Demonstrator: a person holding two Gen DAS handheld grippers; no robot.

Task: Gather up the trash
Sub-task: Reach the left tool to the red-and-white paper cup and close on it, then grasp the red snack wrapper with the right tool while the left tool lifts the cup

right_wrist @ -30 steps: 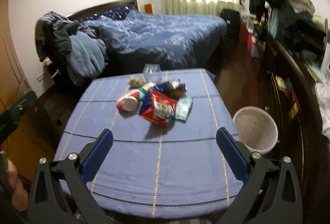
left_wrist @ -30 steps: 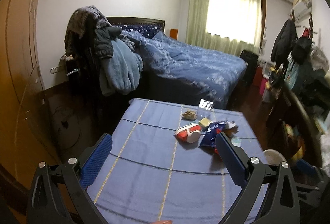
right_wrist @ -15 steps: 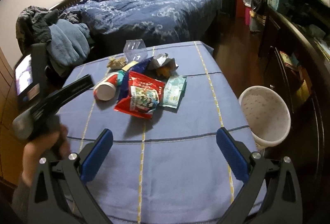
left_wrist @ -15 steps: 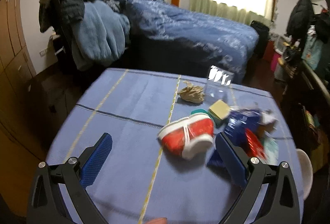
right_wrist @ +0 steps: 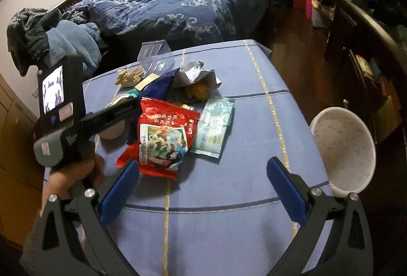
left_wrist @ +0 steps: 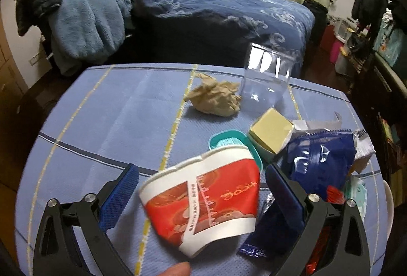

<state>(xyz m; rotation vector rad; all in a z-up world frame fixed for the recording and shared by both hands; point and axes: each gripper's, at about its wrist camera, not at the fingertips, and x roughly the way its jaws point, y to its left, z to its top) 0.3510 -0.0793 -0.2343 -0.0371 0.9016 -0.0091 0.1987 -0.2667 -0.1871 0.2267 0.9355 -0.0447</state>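
Observation:
A squashed red-and-white paper cup [left_wrist: 203,202] lies on its side on the blue tablecloth [left_wrist: 106,123]. My left gripper [left_wrist: 202,171] straddles it. Its jaws are closing, with a gap still showing between each blue pad and the cup. Behind the cup lie a teal lid [left_wrist: 226,141], a yellowish box [left_wrist: 271,129], a dark blue wrapper [left_wrist: 320,159], crumpled brown paper [left_wrist: 216,100] and a clear plastic container [left_wrist: 267,77]. My right gripper [right_wrist: 202,162] hangs open over bare cloth, just in front of a red snack bag [right_wrist: 165,138] and a pale green pack [right_wrist: 216,128].
A white speckled bin [right_wrist: 343,154] stands on the floor off the table's right edge. A hand [right_wrist: 73,174] holds the left tool at the table's left side. A bed [right_wrist: 190,6] with blue bedding lies beyond, and dark furniture [right_wrist: 361,52] lines the right.
Both grippers have come forward and down over the table. The left one now has the red-and-white cup between its jaws, which have narrowed slightly. The right one has neared the red bag.

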